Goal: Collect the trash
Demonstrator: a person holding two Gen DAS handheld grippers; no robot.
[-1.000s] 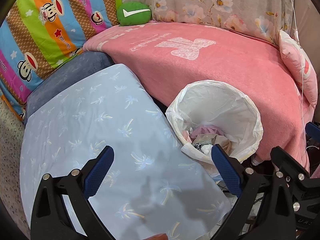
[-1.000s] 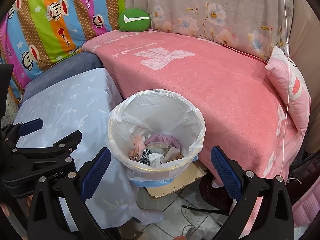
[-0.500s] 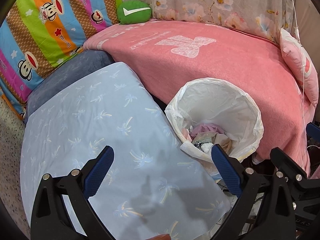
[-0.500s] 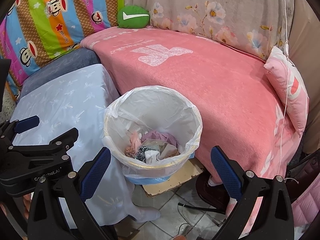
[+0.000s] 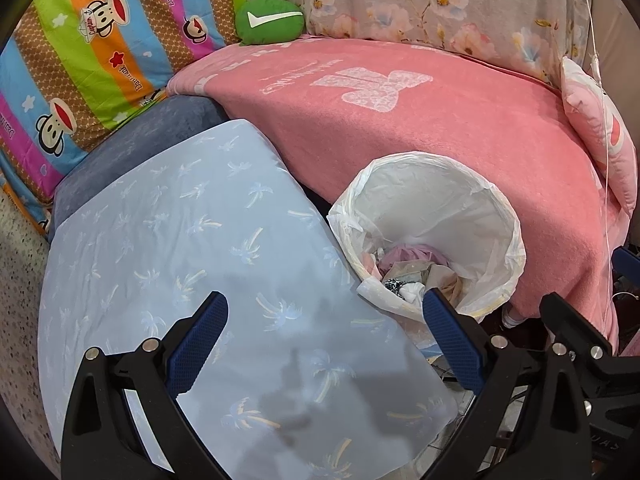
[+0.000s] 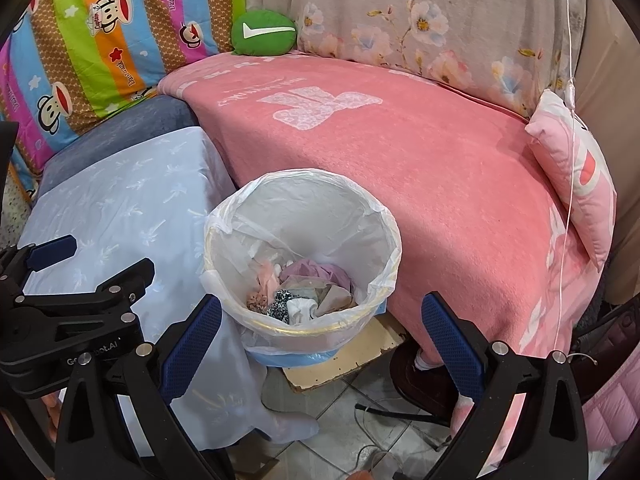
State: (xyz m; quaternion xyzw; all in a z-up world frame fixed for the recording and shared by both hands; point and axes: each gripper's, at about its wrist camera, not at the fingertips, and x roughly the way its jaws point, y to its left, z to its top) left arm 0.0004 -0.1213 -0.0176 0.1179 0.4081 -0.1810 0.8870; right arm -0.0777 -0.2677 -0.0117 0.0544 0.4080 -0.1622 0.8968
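Both tools spread wide, gripping nothing. Lined bin [image 6: 303, 256] standing on the floor against the pink bed [image 6: 420, 152] — dead ahead at 12 o'clock of the right tool [image 6: 320, 342], but off toward 2 o'clock of the left tool [image 5: 326, 346]. Right hand likely nearer — bag rim round, no long axis.

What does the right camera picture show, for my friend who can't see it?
A white-lined trash bin with crumpled scraps at its bottom stands on the floor between a pink blanket-covered sofa and a pale blue cloth. The right gripper hangs open and empty in front of it, with the left gripper beside it.
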